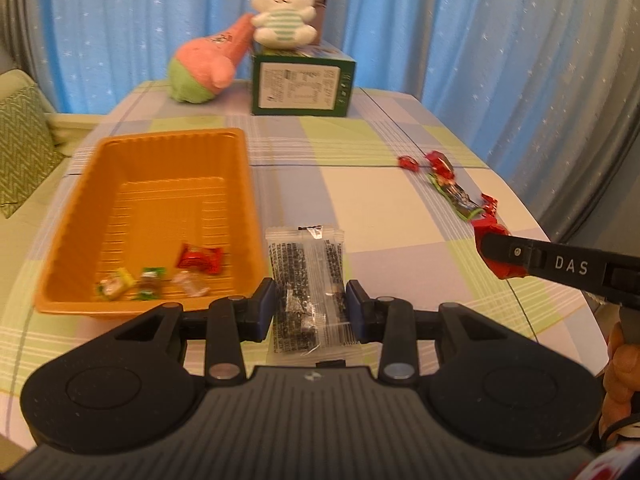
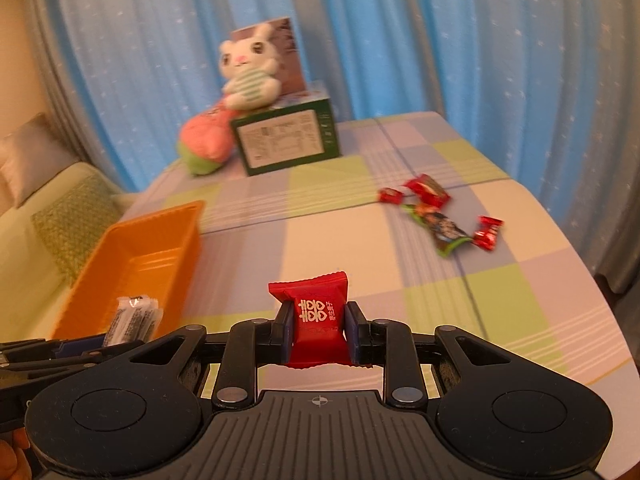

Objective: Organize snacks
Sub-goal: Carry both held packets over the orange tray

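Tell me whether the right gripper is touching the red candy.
Touching. The right wrist view shows the right gripper with both pads pressed against the red candy.

The print on the clear packet (image 1: 306, 286) is too blurred to read, and its lower end is hidden behind the left claw (image 1: 310, 308). The orange tray (image 2: 132, 256) is motion-smeared, with its near end hidden. Small sweets (image 1: 152, 280) in the tray stay indistinct.
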A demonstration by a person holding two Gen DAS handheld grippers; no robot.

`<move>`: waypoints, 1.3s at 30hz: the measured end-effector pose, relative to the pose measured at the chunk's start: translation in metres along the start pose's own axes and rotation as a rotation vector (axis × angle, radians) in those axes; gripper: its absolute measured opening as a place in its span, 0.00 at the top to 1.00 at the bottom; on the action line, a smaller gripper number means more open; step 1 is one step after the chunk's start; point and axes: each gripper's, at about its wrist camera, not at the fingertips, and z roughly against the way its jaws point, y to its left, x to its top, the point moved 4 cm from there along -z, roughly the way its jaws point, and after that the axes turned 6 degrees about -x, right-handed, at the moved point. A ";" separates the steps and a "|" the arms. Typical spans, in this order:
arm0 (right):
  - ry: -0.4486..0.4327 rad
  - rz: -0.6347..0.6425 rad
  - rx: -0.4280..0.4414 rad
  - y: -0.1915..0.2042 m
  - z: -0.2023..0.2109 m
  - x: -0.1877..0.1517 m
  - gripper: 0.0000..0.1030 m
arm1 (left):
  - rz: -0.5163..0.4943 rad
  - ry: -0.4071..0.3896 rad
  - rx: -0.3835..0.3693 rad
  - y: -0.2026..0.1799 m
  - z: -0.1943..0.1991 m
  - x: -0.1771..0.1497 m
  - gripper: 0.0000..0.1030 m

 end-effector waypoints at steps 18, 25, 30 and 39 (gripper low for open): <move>0.002 0.136 0.098 0.084 0.006 -0.008 0.74 | 0.053 -0.051 0.066 0.052 0.049 -0.002 0.67; 0.019 0.175 0.131 0.109 -0.007 -0.009 0.74 | 0.079 -0.050 0.093 0.078 0.052 0.000 0.67; 0.034 0.194 0.153 0.127 -0.022 -0.006 0.74 | 0.089 -0.043 0.107 0.096 0.048 0.006 0.67; 0.063 0.230 0.200 0.162 -0.056 0.004 0.74 | 0.104 -0.041 0.123 0.126 0.033 0.024 0.67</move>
